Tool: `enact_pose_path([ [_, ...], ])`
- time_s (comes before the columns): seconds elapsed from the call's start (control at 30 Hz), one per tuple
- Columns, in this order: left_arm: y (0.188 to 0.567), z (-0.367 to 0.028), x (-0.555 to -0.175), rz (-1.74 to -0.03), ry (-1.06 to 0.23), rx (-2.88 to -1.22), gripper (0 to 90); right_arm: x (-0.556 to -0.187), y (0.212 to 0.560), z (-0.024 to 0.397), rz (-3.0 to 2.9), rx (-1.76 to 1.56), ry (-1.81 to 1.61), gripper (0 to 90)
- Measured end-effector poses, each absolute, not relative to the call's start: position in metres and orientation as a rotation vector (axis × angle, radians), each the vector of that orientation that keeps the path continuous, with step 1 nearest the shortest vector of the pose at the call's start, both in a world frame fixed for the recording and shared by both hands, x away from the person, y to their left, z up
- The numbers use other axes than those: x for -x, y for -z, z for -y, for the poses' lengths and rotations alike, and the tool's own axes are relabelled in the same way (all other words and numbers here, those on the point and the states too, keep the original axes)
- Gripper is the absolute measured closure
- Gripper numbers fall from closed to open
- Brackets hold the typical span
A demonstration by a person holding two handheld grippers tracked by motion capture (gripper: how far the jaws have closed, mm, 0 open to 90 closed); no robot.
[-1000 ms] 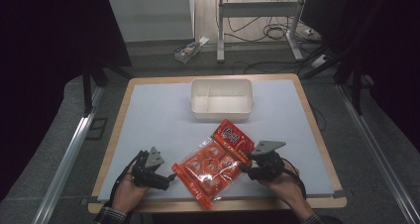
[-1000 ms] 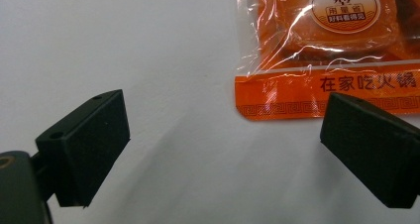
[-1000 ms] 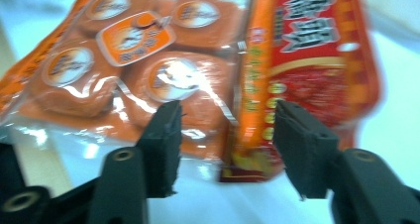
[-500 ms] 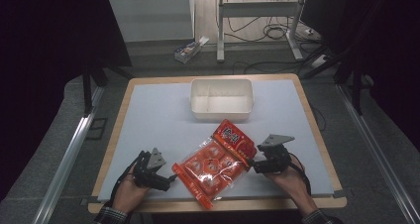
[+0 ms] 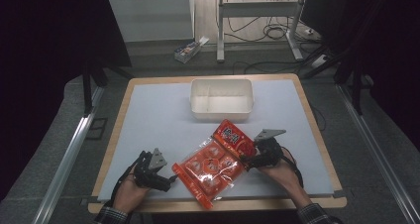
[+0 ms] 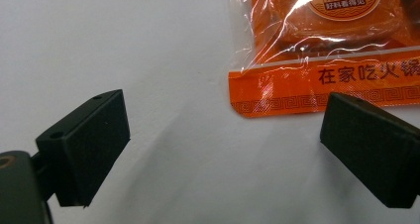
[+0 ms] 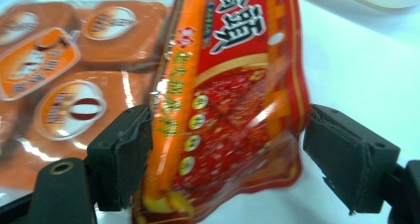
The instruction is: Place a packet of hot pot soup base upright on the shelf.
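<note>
Snack bag (image 5: pixel 214 165) lying flat near front edge of table (image 5: pixel 148 110), between both grippers. Right gripper (image 7: pixel 225 154) jaws just been opening, wide, bag's red end between them, not pinched. Left gripper (image 6: pixel 223 149) wide, empty, beside bag's corner. Tub (image 5: pixel 221 99) at back empty; likely bag not yet moved there.

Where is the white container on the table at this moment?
In the high view, the white container stands at the far middle of the table, just beyond the red top of the orange snack packet.
</note>
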State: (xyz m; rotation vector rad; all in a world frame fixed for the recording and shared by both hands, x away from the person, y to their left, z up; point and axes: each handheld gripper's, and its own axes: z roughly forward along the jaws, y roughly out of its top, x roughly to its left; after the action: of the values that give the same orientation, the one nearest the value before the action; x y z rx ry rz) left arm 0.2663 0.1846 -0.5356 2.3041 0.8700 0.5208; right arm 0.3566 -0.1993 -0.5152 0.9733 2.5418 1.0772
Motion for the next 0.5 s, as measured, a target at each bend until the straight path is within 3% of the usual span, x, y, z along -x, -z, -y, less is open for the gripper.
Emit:
enact_pose_path([
  [0.27, 0.536, -0.184, -0.266, -0.864, -0.521, -2.313, 4.9, -0.374, 0.521, 0.191, -2.626, -1.032, -1.088, 35.2],
  [0.5, 0.536, -0.184, -0.266, -0.862, -0.522, -2.317, 4.9, -0.381, 0.521, 0.169, -2.676, -1.004, -1.110, 56.8],
])
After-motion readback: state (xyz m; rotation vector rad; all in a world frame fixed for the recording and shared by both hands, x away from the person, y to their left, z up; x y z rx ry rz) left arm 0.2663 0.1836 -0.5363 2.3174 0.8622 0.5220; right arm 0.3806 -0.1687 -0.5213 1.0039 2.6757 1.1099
